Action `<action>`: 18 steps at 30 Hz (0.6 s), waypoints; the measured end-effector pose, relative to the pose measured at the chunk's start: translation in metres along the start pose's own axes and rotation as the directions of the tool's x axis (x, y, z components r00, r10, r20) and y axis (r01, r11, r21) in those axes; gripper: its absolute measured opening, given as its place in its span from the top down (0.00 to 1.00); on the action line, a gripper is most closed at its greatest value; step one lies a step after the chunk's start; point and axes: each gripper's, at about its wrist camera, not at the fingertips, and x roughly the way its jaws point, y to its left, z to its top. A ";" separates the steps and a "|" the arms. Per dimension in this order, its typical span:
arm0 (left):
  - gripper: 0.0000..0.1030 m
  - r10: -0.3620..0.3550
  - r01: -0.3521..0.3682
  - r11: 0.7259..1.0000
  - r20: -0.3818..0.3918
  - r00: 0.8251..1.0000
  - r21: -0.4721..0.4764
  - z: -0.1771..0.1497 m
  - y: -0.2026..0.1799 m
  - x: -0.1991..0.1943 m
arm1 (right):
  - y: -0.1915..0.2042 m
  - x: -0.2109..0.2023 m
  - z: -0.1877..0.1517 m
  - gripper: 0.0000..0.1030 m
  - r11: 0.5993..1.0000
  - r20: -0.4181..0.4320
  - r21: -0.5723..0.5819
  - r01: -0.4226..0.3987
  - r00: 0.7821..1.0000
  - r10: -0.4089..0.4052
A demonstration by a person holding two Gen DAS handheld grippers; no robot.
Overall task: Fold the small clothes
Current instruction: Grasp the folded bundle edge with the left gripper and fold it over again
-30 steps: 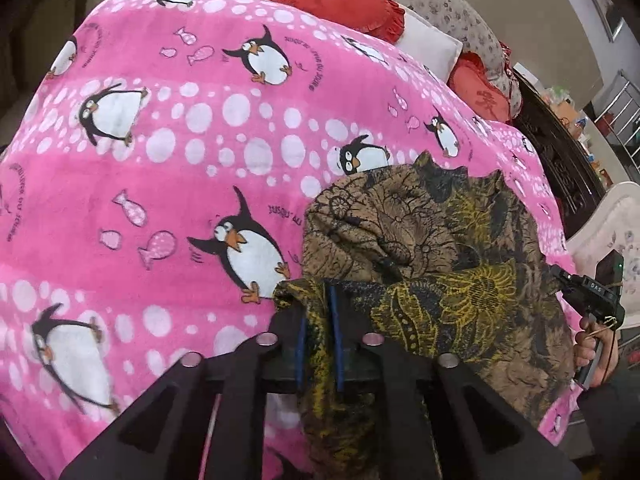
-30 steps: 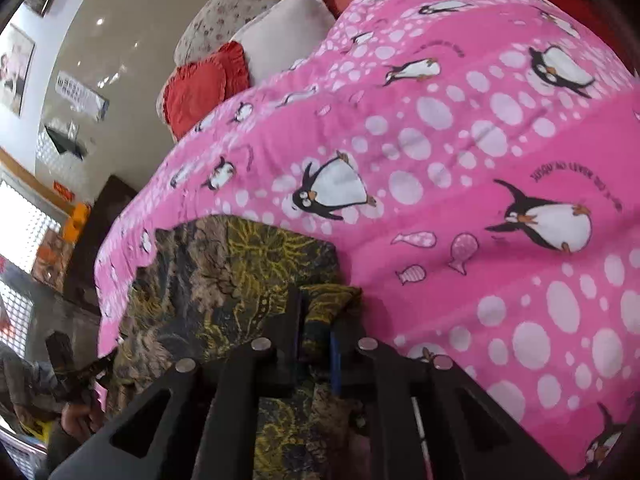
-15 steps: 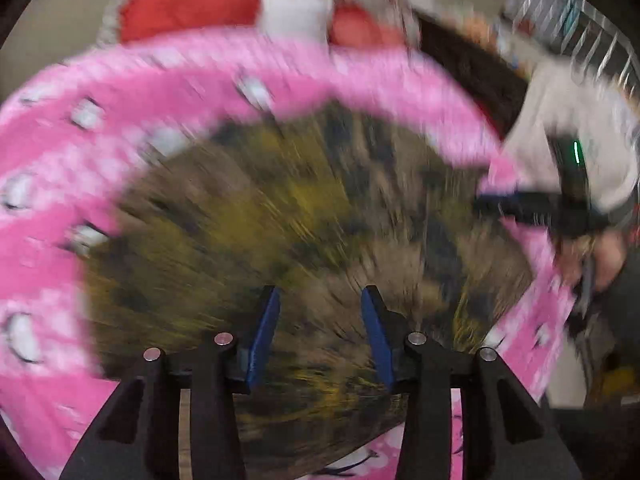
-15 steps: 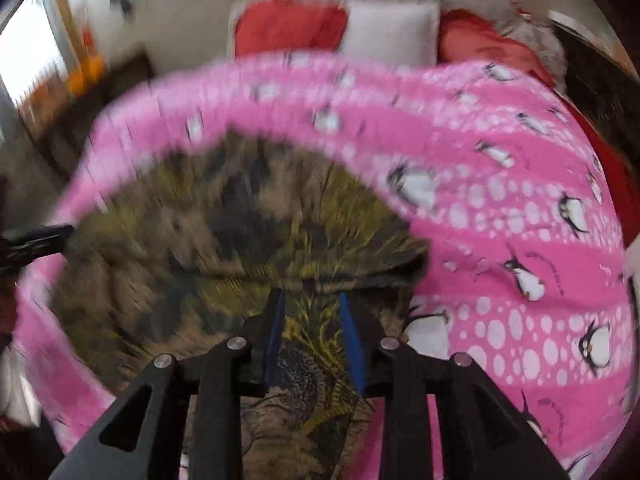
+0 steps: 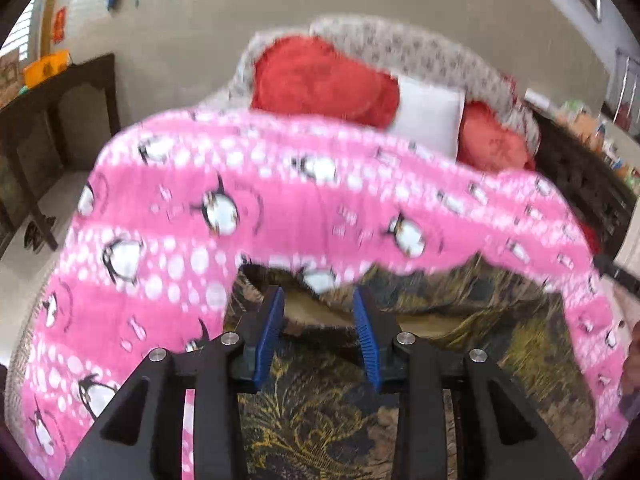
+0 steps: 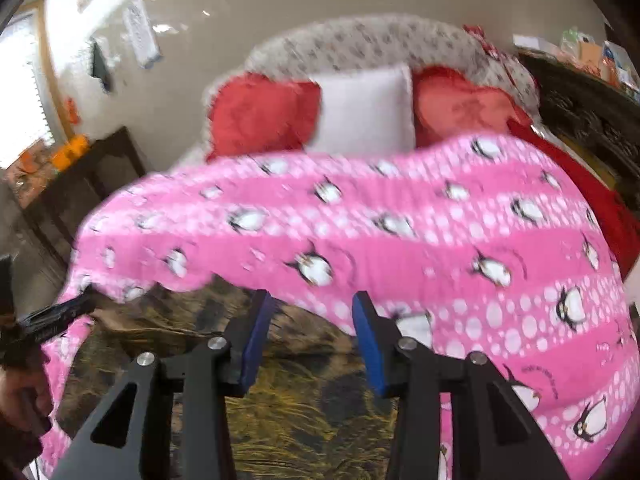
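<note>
A small brown, black and yellow patterned garment (image 5: 460, 320) lies on the pink penguin blanket (image 5: 280, 208), near its front edge. It also shows in the right wrist view (image 6: 304, 404). My left gripper (image 5: 318, 300) is open and empty over the garment's left part, its jaws apart. My right gripper (image 6: 308, 308) is open and empty over the garment's right part. The left gripper also shows at the left edge of the right wrist view (image 6: 60, 314). Both views are blurred by motion.
Red cushions (image 5: 320, 80) and a white pillow (image 5: 428, 116) lean on a floral headboard (image 5: 400, 48) at the far end. A dark wooden table (image 5: 52, 120) stands left of the bed, dark furniture (image 5: 580, 176) to the right.
Both grippers were shut on the garment's corners a second ago. They have let go and opened, and both have swung up and back, so the headboard and wall now show.
</note>
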 end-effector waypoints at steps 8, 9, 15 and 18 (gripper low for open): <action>0.85 -0.107 0.107 0.994 -0.022 0.994 0.027 -0.021 -0.044 0.021 | 0.040 0.031 -0.039 0.54 0.998 -0.103 0.044 0.034 0.994 -0.029; 0.85 -0.121 0.123 0.992 -0.043 0.992 0.041 -0.025 -0.050 0.028 | 0.045 0.039 -0.043 0.54 0.999 -0.126 0.012 0.052 0.991 -0.050; 0.85 -0.085 0.099 0.987 -0.114 0.990 0.127 -0.037 -0.055 0.062 | 0.014 0.089 -0.051 0.52 0.987 -0.240 -0.016 0.159 0.958 -0.159; 0.85 -0.023 0.025 1.000 -0.145 0.989 0.013 -0.028 -0.025 0.096 | 0.000 0.105 -0.054 0.39 0.997 -0.206 -0.016 0.074 0.976 -0.075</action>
